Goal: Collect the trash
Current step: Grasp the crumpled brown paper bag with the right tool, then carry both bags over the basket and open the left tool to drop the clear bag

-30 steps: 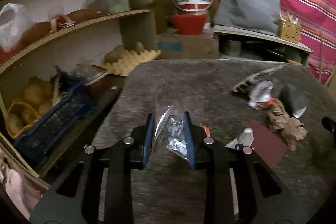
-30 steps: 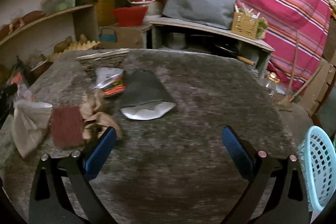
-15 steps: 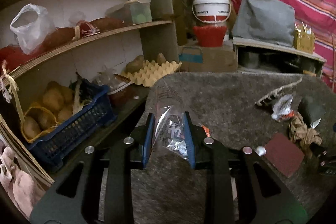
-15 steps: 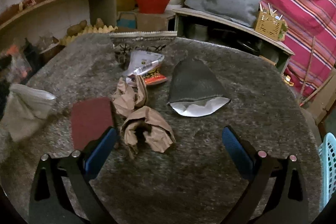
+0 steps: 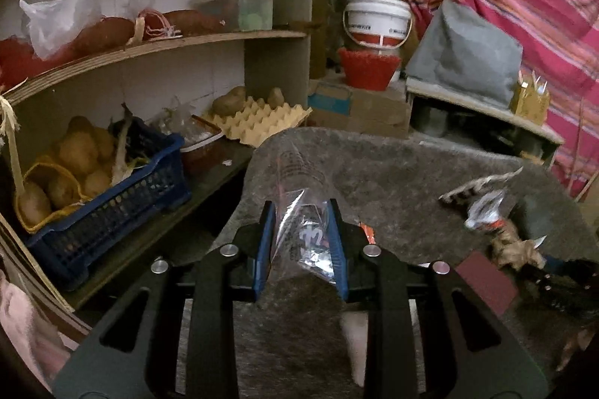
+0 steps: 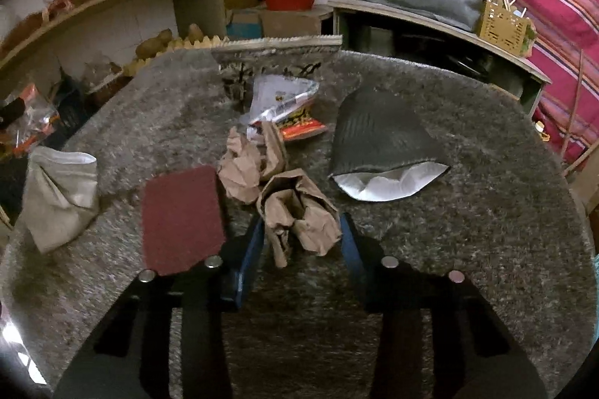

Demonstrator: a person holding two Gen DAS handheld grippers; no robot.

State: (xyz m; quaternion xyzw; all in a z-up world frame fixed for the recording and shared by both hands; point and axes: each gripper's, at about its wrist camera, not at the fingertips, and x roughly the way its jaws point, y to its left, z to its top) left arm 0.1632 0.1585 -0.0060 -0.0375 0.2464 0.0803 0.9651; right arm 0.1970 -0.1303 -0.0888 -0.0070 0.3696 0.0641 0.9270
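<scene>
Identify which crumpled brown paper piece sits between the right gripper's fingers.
The nearer crumpled brown paper, between the right gripper's blue fingers; the other wad lies farther away, beside the maroon pad.
</scene>
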